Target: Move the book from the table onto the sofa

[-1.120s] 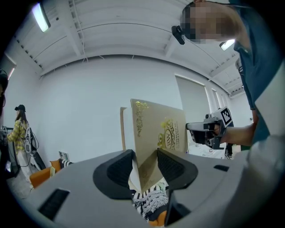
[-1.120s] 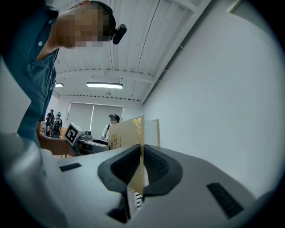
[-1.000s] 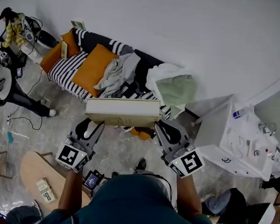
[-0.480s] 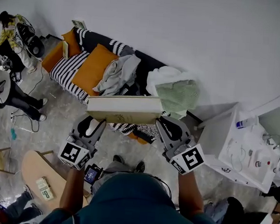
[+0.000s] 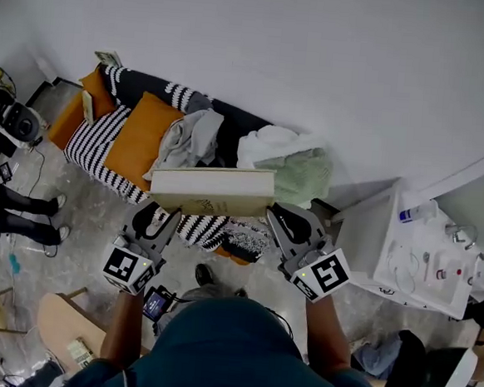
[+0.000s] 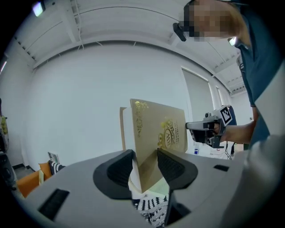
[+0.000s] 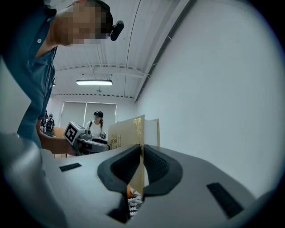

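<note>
A thick cream book (image 5: 213, 192) with gold print on its cover is held level in the air between both grippers, over the front edge of the black-and-white striped sofa (image 5: 96, 139). My left gripper (image 5: 167, 216) is shut on the book's left end, and the book (image 6: 156, 129) stands wedged between its pads. At the right end my right gripper (image 5: 275, 218) is shut on the book, its jaws pinched on the thin edge of the cover (image 7: 133, 133). Each gripper view shows the opposite gripper across the book.
On the sofa lie orange cushions (image 5: 138, 130), a grey garment (image 5: 184, 138) and a green and white cloth (image 5: 298, 164). A white cabinet (image 5: 388, 242) stands at the right. A wooden table (image 5: 60, 333) is at the lower left. A person's legs (image 5: 24, 205) are at the left.
Both grippers have carried the book forward toward the sofa, which now lies closer beneath it. The grip on the book is unchanged.
</note>
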Motion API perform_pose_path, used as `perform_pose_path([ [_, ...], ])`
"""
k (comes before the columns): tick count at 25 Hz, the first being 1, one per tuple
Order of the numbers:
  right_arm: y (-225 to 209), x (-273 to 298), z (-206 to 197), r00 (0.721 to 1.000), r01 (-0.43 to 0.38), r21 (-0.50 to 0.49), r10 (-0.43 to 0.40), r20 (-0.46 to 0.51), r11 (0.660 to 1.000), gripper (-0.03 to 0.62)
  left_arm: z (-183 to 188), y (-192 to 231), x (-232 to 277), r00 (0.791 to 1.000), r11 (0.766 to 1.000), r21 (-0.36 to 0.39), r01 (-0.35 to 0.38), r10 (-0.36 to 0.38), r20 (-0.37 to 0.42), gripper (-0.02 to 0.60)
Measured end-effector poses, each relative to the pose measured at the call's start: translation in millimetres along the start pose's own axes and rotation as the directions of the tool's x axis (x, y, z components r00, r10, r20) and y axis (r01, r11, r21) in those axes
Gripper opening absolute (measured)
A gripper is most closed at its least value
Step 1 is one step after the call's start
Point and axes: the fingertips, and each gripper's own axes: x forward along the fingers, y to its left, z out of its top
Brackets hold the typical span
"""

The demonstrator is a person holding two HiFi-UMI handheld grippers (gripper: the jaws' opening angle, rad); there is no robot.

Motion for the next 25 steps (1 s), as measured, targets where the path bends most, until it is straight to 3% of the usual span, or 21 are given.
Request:
perform_pose_path([
  [14,-33,64,-4,0.989,0.146,-0.015,-0.146,-0.031,0.989,0.031,3,73,59,0.99,0.991,0.007,0.134,-0.134,0.031,0.176],
  [25,-85,90,-30,0.995,0.082,0.028,-0.08,-0.058,0.996,0.031,-14,92,114,0.997,0.997,-0.022,0.074,-0.074,-0.012,0.176],
])
